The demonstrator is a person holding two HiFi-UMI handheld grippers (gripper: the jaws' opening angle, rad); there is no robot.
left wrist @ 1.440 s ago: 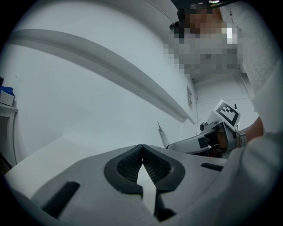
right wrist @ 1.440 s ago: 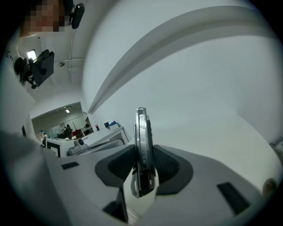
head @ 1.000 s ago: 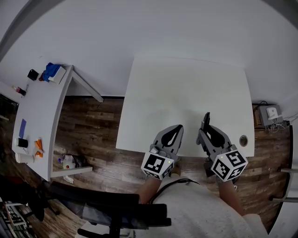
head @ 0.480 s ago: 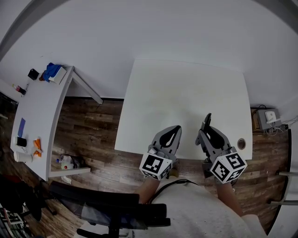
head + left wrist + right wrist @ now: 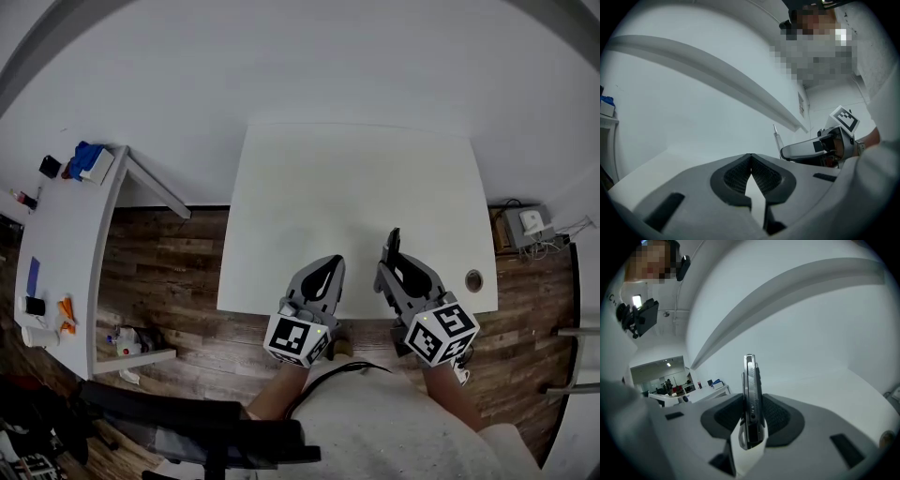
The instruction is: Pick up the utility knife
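One utility knife (image 5: 750, 394) is clamped in the right gripper (image 5: 387, 264) jaws; left gripper (image 5: 750, 159) jaws meet empty.

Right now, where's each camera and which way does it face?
Head view: on the person's head, steeply down at the table; left gripper, right gripper, shirt show.
Left gripper view: on that gripper, along its shut jaws toward the wall; shirt at right.
Right gripper view: on that gripper, along jaws clamped on the utility knife; shirt at left.
Shared: head and left gripper views both show the utility knife.
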